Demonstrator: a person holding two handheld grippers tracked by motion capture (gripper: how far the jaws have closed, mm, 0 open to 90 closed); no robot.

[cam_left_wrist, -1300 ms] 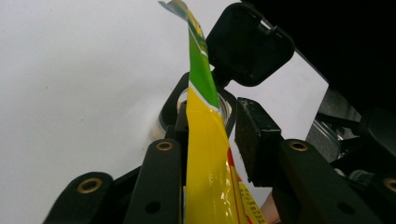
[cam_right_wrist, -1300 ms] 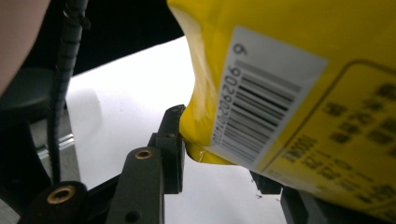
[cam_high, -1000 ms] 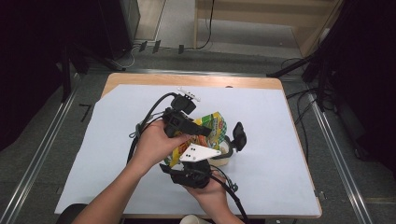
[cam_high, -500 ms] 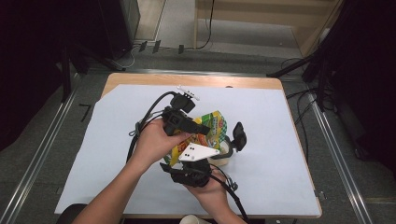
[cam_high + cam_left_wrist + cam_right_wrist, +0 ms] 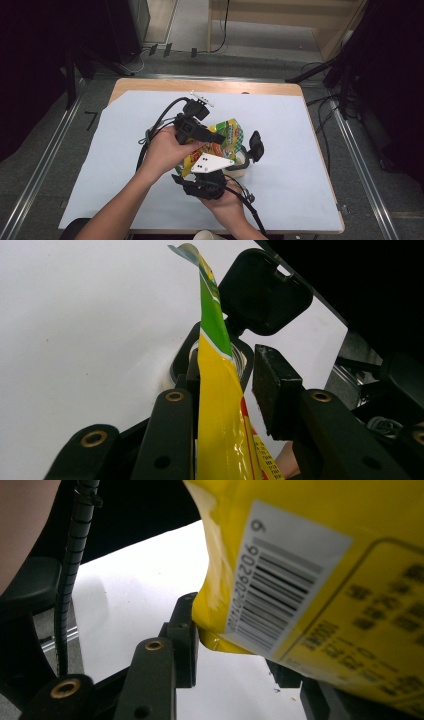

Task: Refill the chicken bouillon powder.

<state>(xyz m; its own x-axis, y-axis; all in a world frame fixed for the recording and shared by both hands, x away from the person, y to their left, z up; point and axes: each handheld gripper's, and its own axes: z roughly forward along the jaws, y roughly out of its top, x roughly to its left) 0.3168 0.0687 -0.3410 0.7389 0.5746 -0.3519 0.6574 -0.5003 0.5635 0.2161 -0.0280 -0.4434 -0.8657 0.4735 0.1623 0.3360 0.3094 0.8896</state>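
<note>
- High view: the snack bag [image 5: 227, 134], yellow and green, is held up off the tabletop [image 5: 200, 86] near its middle, between the person's two hands, over the pale sheet [image 5: 310, 150] that covers most of it.
- Just beside the bag, toward the right edge, stands a small round jar [image 5: 242, 165] with its black hinged lid [image 5: 256, 145] swung up and open, so the jar looks ready to be filled.
- Right gripper view: the right tongs [image 5: 235, 645] have the lower, barcode end of the bag between their jaws. The near jaw lies against the bag's edge and the far jaw is mostly hidden behind the bag. This reads as a firm grip that carries the bag.
- Left gripper view: the left tongs [image 5: 227, 375] straddle the bag's thin upper seam. One jaw lies against the foil, but a clear gap shows between the seam and the other pad, so they are not clamped on it yet.
- Beyond that seam, the same view shows the jar's mouth and raised lid.
- Done, as far as can be judged: the lid is open, the bag is lifted and brought next to the jar.
- Left to do: pinch the seam, get the bag open, and tip its contents into the jar. The seam looks flat and sealed, and whether the jar holds anything cannot be told.
</note>
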